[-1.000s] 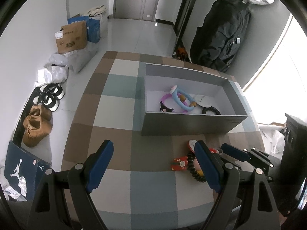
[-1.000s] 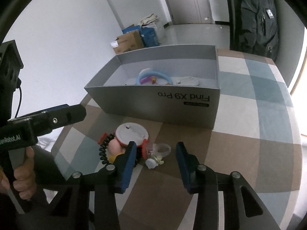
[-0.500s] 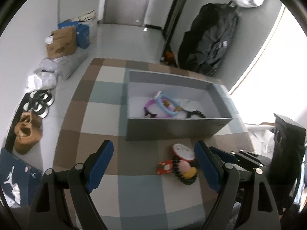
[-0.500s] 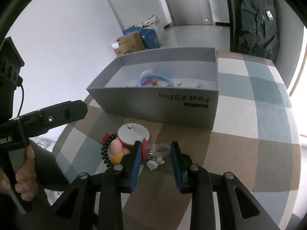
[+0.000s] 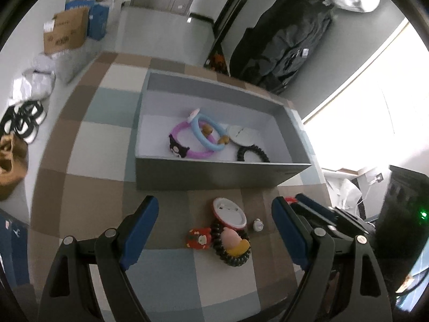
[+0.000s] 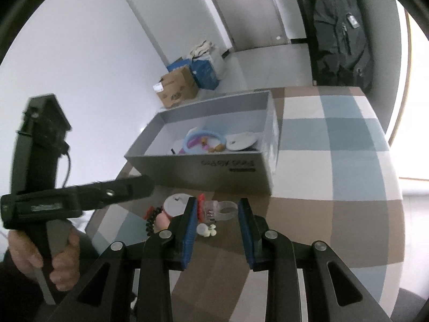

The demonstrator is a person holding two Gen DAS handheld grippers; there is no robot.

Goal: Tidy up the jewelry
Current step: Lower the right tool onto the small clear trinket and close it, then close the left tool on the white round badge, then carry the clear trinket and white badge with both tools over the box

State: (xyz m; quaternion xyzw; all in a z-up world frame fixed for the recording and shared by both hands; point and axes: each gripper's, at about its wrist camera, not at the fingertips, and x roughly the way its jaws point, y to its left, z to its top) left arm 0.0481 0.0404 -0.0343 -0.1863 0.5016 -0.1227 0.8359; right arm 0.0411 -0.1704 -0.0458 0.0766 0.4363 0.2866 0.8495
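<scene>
My right gripper [image 6: 217, 212] is shut on a clear plastic ring with a red top [image 6: 214, 210], held just above the checked tablecloth [image 6: 335, 214]. Under it lies a small white flower charm [image 6: 205, 229]. My left gripper [image 5: 214, 206] stands open above a round white badge [image 5: 229, 212], a black spiral hair tie with a pink charm [image 5: 233, 247] and a red charm [image 5: 198, 238], touching none of them. Beyond them is the grey box [image 5: 214, 171], holding a purple bangle [image 5: 187, 153], a blue bangle [image 5: 206, 136], a white disc [image 5: 241, 136] and another black hair tie [image 5: 253, 155].
The table's edge curves close on the left. On the floor beyond are cardboard boxes [image 5: 65, 30], bags and shoes [image 5: 24, 120]. A dark coat [image 5: 284, 45] hangs behind the box. A hand [image 6: 53, 255] grips the left gripper's handle at the left of the right wrist view.
My right gripper's jaws have closed on the clear ring and raised it a little off the cloth, leaving the white charm behind. The left gripper has drawn back and tilted, still open.
</scene>
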